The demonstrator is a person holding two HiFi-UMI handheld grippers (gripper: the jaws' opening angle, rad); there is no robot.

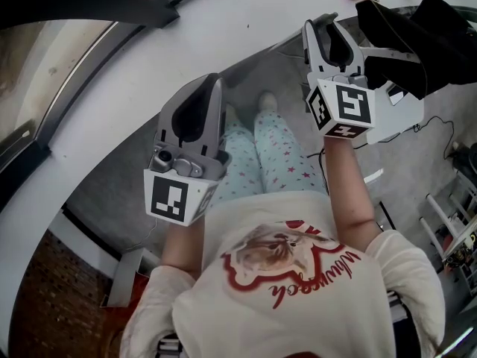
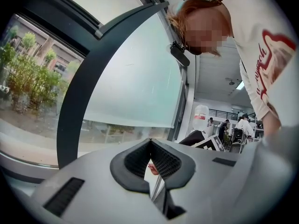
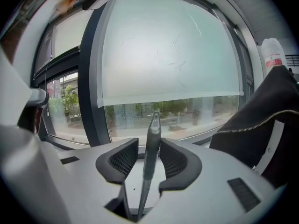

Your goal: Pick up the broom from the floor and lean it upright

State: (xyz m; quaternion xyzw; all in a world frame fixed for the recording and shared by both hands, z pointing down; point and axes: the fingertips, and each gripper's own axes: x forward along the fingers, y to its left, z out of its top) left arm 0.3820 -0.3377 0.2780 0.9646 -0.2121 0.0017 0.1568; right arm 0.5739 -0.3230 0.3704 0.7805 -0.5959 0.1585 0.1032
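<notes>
In the head view we look down on a person in a cream sweatshirt with a red print (image 1: 298, 274) and pale star-patterned trousers (image 1: 276, 155), standing on a grey floor (image 1: 283, 73). Both forearms are raised. The left tool (image 1: 215, 80) and the right tool (image 1: 320, 22) point away from the body, well apart from each other. A black jacket (image 1: 395, 36) hangs just beside the right tool. We cannot pick out the broom from here.

In the left gripper view, the left tool (image 2: 150, 142) has its dark ribbed pads (image 2: 135, 160) pressed together at the tips, with nothing gripped between them. Beyond them are a pale window blind (image 2: 135, 78) and a dark window frame (image 2: 74, 106).

In the right gripper view, the right tool (image 3: 149, 140) holds its jaws a little apart. The slim grey broom handle (image 3: 148, 162) stands upright between them, its looped top end just above the pad tips. The handle sits close to the right-hand pad, and a narrow gap shows at the other, so it is loosely bracketed rather than clamped. The jacket's zip edge fills the right side.
</notes>
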